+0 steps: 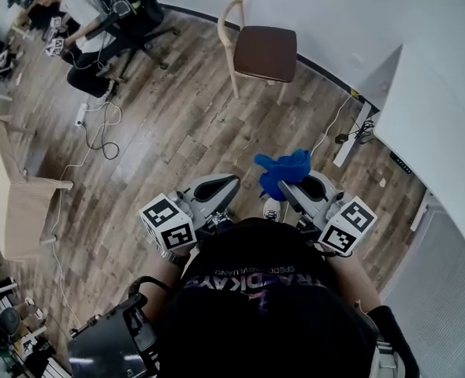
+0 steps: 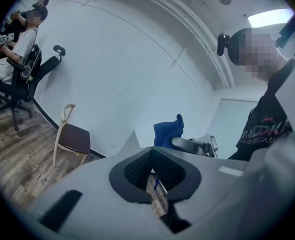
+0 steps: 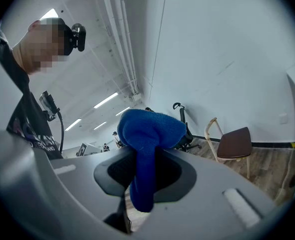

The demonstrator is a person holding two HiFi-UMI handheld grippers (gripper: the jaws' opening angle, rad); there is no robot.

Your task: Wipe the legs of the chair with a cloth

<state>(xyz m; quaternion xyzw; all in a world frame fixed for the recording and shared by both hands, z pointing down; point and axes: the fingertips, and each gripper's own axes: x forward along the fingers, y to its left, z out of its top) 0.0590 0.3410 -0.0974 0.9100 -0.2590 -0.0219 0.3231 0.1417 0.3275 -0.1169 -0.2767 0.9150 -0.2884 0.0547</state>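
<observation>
**Close to the body, cloth gripped; chair waiting far across the floor**

Nearest the person, the left gripper (image 1: pixel 215 189) is hanging at the left with its jaws drawn almost together and nothing between them. Just to its right, the right gripper (image 1: pixel 307 186) is pinching the blue cloth (image 1: pixel 284 172), which is bunching above the jaws and trailing down between them.

Beyond both grippers, bare wooden floor (image 1: pixel 177 124) is stretching away. At the far side, the chair (image 1: pixel 262 52) is standing against the wall with its pale legs (image 1: pixel 234 81) on the floor, well apart from the cloth.

Judging by this, the approach step is in hand and no wiping is happening yet. The next move is calling for walking up to the chair, crouching low, and bringing the cloth against one leg. The left gripper is looking free to steady the frame.
</observation>
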